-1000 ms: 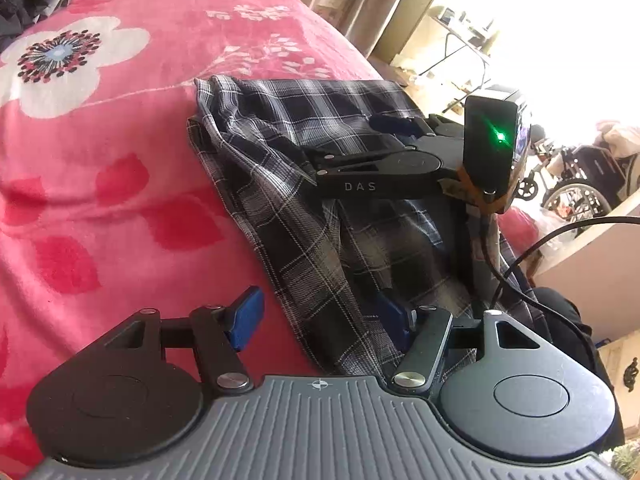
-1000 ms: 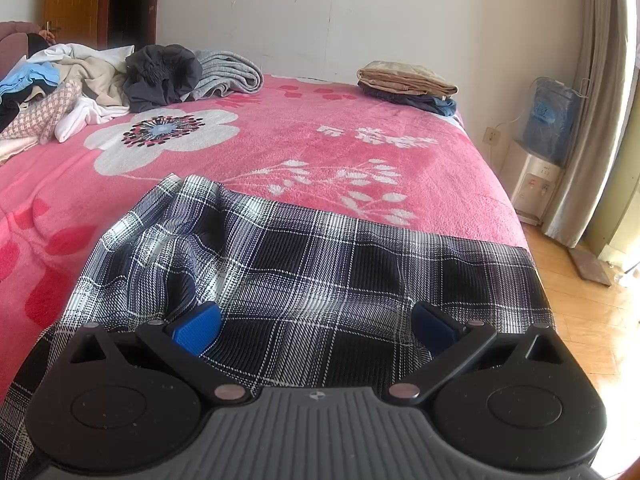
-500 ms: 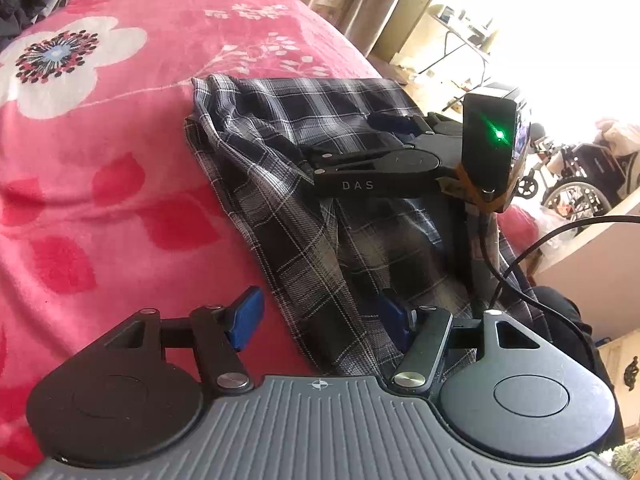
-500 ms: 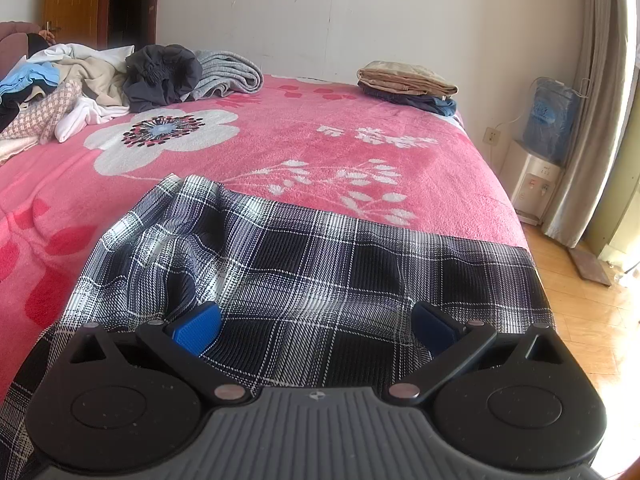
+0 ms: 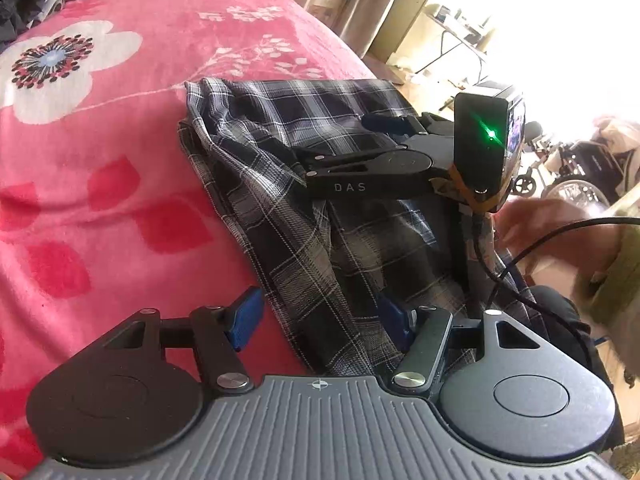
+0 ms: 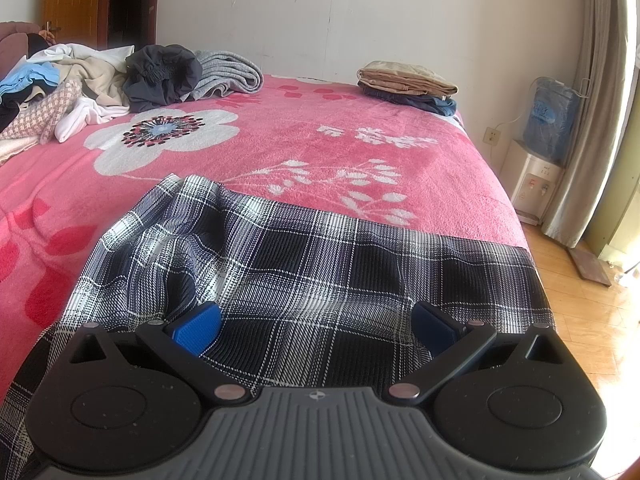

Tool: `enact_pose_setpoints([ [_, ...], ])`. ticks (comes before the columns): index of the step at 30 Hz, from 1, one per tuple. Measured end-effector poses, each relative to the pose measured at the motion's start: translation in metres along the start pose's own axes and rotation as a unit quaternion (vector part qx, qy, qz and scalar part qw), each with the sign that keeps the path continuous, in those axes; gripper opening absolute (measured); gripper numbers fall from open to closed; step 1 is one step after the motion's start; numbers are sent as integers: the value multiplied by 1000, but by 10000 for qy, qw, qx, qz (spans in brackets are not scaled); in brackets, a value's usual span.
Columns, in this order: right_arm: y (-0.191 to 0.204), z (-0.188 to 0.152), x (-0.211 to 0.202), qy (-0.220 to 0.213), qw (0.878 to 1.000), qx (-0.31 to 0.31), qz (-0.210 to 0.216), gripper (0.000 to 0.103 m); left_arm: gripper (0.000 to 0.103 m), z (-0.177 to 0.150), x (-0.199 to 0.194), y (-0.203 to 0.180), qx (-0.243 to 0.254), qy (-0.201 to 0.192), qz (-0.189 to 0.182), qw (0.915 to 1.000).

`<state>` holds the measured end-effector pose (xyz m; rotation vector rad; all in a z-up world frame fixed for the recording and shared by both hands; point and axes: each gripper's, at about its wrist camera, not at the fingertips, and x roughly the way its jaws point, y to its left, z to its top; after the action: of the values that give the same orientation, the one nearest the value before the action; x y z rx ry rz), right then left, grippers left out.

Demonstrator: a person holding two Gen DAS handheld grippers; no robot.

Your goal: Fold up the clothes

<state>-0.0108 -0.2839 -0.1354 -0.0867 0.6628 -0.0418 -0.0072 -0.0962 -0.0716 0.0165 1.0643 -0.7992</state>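
Presently the plaid shirt [image 6: 320, 276] lies rumpled at the near edge of the pink bed [image 6: 280, 152], unfolded. Both claws, left [image 5: 320, 316] and right [image 6: 316, 328], stand open over it, gripping nothing. Folded stack [image 6: 408, 84] at one o'clock; unsorted heap [image 6: 100, 76] at ten.

Water dispenser [image 6: 534, 178] beside curtain [image 6: 592, 120]

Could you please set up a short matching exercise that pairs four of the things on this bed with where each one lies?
Things:
1. plaid garment
2. folded tan and navy stack
3. jumbled clothes heap
4. big white flower print

Places:
A. far left of the bed
B. far right corner of the bed
C. near edge, under both tools
D. on the blanket, just in front of the heap

Pairs: 1-C, 2-B, 3-A, 4-D
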Motion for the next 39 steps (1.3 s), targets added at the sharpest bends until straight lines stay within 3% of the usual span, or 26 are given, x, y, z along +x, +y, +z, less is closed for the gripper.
enact_pose_setpoints([
  [17,0,0,0,-12,10000,19,10,103,63,2,-10,6,-295,-45,512,9982],
  [31,0,0,1,-42,10000,7,4,103,64,1,-16,32,-987,-42,925,9908],
  [39,1,8,-4,19,10000,46,-39,103,66,14,-23,28,-1081,-329,1110,9874],
])
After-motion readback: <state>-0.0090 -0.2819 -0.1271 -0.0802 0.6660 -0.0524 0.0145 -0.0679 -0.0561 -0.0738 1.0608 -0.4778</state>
